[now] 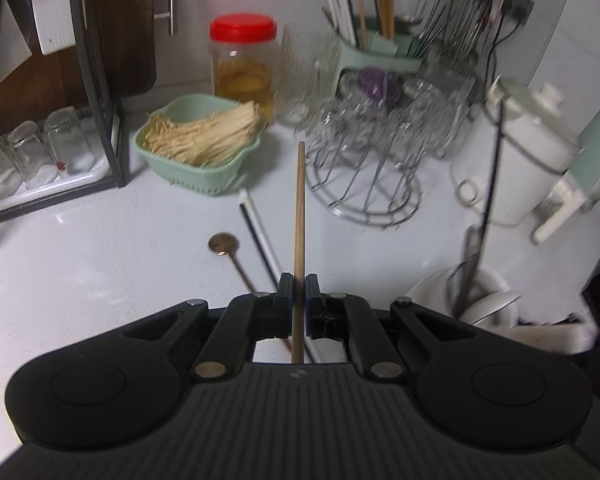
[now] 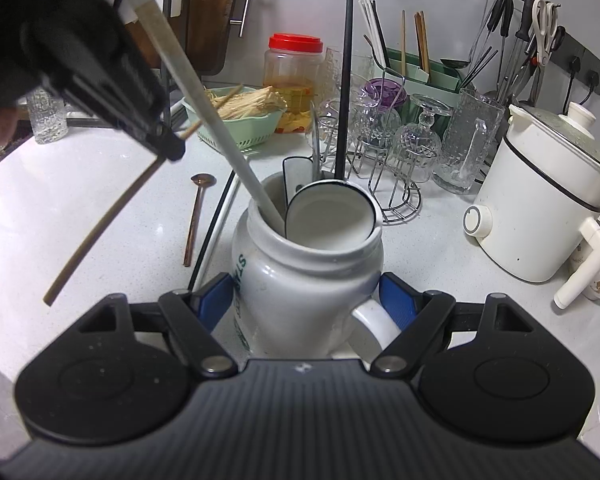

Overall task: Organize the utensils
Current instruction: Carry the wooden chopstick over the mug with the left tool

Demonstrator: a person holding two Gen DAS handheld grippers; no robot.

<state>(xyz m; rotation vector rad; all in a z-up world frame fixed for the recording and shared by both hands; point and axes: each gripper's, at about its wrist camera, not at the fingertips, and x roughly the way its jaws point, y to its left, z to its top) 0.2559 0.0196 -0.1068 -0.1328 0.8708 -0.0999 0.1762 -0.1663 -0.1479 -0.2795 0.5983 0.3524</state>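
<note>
My left gripper [image 1: 299, 288] is shut on a brown wooden chopstick [image 1: 299, 216], held above the counter; the right wrist view shows that gripper [image 2: 168, 148] at upper left with the chopstick [image 2: 100, 232] slanting down. My right gripper [image 2: 306, 296] is shut on a white ceramic mug [image 2: 308, 280] standing on the counter, its pads [image 2: 216, 292] against the mug's sides. The mug holds a white ladle [image 2: 328, 216], a long white handle [image 2: 196, 92] and a black handle [image 2: 344, 88]. On the counter lie a copper spoon [image 1: 230, 252], a black chopstick [image 1: 258, 240] and a white chopstick [image 1: 262, 228].
A green basket [image 1: 196, 176] of pale sticks, a red-lidded jar [image 1: 244, 64], a wire rack of glasses [image 1: 372, 148], a green utensil caddy [image 1: 376, 52] with chopsticks and a white electric pot [image 2: 548, 200] stand at the back. A dish rack with glasses [image 1: 32, 160] is at left.
</note>
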